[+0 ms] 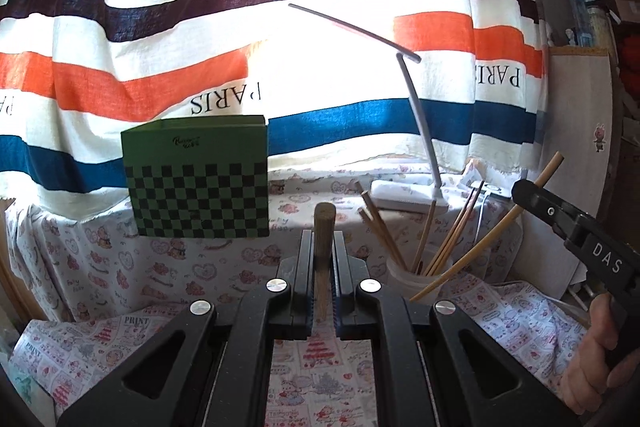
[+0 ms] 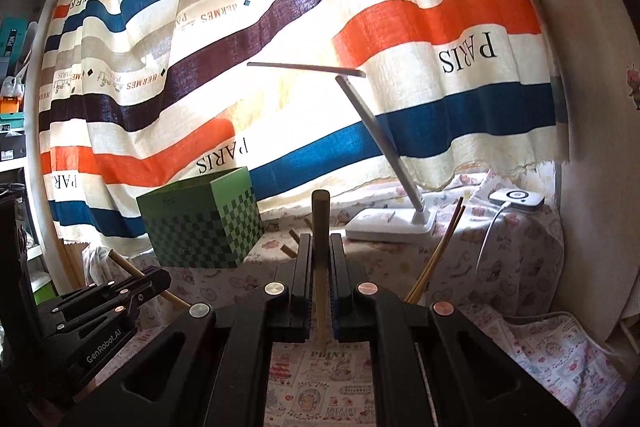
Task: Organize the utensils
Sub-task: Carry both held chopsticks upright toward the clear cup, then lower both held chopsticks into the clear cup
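- Each gripper is clamped on 1 wooden chopstick. In the left wrist view, the left gripper [image 1: 322, 281] holds its chopstick [image 1: 323, 239] upright between the closed jaws, the blunt thick end sticking up past the fingertips and the thinner end running down through the pads.
- In the right wrist view, the right gripper [image 2: 321, 281] pinches a second chopstick [image 2: 321, 227] the same way, thick end up.
- Judged from the look of them, these sticks are light, stiff and smooth. A pinch near the middle, as here, should hold, but a round shaft may swivel or slide between the pads if knocked.
- Ahead and to the right of the left gripper stands a translucent cup [image 1: 416, 277] with several chopsticks [image 1: 452, 235] fanned out in it. It is a likely home for the 2 held sticks, though that is only a guess.
- That cup looks light and could tip when a stick is dropped in at a slant.
- Ahead and to the left of both grippers sits a green checkered box [image 1: 196, 179], open at the top, on the cloth-covered surface [image 1: 160, 255].
- Further back, ahead-right, a white desk lamp [image 1: 416, 123] leans before a striped curtain [image 1: 120, 27].
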`<state>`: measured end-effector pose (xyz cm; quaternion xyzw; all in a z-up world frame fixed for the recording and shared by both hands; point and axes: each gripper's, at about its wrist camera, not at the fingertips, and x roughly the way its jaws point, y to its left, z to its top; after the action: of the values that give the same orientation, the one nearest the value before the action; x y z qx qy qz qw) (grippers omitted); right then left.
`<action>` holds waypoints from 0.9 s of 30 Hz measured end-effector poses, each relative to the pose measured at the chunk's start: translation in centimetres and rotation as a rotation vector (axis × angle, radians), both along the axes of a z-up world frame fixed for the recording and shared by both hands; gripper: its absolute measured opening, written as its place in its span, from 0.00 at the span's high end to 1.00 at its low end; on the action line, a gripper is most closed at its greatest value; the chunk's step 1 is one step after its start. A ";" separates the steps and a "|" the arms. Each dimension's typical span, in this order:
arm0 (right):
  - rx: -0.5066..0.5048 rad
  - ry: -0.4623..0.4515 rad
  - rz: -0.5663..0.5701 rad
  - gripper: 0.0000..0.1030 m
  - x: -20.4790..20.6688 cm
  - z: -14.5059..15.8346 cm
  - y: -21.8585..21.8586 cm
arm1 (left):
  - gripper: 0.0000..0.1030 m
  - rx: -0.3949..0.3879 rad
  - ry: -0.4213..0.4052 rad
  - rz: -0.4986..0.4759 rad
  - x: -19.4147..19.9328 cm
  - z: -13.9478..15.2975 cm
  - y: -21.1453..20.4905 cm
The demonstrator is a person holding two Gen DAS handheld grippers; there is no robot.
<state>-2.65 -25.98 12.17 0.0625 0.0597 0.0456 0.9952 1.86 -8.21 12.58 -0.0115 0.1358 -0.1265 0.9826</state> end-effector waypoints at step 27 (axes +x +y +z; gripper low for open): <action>0.085 0.064 -0.173 0.92 6.6 -1.0 -6.0 | 0.94 -0.122 -0.123 -0.130 4.5 6.9 -8.2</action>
<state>3.95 -32.02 11.13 0.1110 0.0839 -0.0399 0.9895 6.35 -16.39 19.50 -0.0545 0.0679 -0.1985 0.9762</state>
